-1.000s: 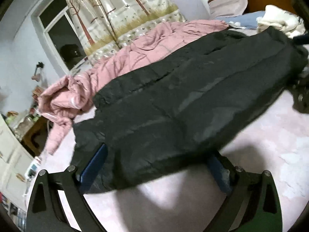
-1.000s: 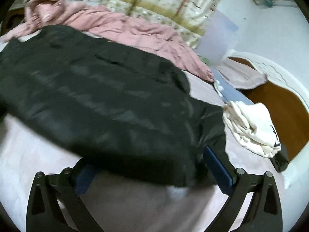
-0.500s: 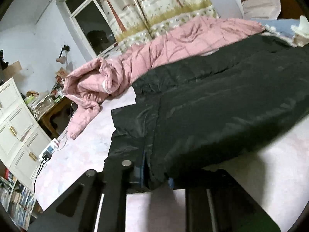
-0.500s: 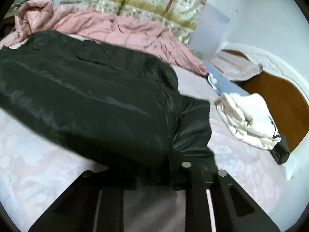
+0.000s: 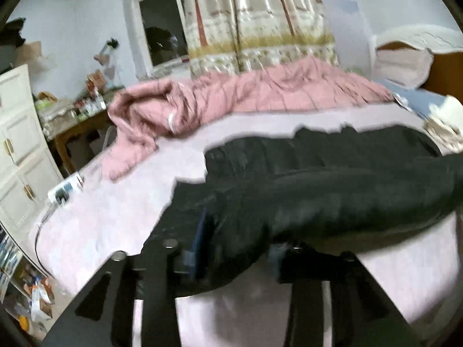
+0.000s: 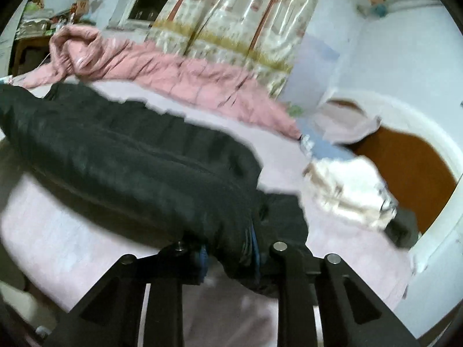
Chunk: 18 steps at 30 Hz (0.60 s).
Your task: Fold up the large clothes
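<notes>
Both grippers are now lifting the near edge of the black coat, which a second ago was lying flat on the bed with the fingers spread wide on either side of its hem. Left gripper is pinching a bunched fold of the coat's edge between its blue-padded fingers, and its jaws are opening slightly with the fabric still between them. Right gripper is pinching another thick fold of the same edge between its fingers, its jaws likewise opening a little around the cloth. Beyond the fingers the coat is stretching across the pink sheet of the bed, its far part still resting on it. Farther beyond the fingers a pink quilt is lying along the far side, under a patterned curtain. To the right of the right fingers a white garment is sitting near the headboard. Motion is blurring both views.
</notes>
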Tool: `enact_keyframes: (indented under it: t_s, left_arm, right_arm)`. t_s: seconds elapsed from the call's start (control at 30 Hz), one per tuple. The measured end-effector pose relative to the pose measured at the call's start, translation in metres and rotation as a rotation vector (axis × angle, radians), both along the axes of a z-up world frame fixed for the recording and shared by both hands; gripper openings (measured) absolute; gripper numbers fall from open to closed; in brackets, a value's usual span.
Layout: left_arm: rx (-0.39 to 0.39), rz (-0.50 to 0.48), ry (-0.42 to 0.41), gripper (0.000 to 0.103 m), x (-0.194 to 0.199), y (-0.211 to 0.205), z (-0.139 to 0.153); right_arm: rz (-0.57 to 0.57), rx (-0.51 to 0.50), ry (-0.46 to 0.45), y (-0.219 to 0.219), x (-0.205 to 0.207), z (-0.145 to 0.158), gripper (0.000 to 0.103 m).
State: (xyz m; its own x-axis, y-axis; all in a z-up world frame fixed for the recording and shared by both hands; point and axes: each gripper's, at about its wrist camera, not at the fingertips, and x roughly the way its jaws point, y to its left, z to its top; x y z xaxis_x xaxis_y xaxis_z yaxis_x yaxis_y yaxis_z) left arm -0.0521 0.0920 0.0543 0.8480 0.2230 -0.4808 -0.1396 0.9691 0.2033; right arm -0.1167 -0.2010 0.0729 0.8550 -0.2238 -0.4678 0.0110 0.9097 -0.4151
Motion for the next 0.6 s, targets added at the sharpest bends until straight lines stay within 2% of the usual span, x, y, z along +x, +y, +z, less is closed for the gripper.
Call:
enact_keyframes:
  t_s: [0.1,0.17,0.2,0.27,0.43,0.6]
  left_arm:
    - [0.054,-0.006,-0.036,0.050,0.040,-0.004,0.015]
    - [0.060,-0.009,-0.024,0.055,0.079,-0.003,0.021]
    - [0.047,-0.004,-0.005,0.056,0.103,-0.001,0.021]
    - [0.009,-0.003,0.029,0.056,0.143,0.004,0.018]
    - [0.004,0.006,0.075,0.057,0.211,0.012,-0.008]
    - [0.019,-0.006,0.093,0.061,0.244,0.014,-0.038]
  right_arm:
    - [-0.011,0.024,-0.029,-0.005,0.039,0.022,0.032]
    - [-0.041,0.035,-0.053,-0.010,0.078,0.033,0.050]
    - [-0.052,0.032,-0.060,-0.011,0.097,0.035,0.051]
    - [-0.073,0.026,-0.047,-0.012,0.142,0.032,0.052]
    - [-0.101,0.089,0.014,-0.019,0.228,0.009,0.052]
    - [-0.093,0.140,0.037,-0.030,0.285,-0.017,0.055]
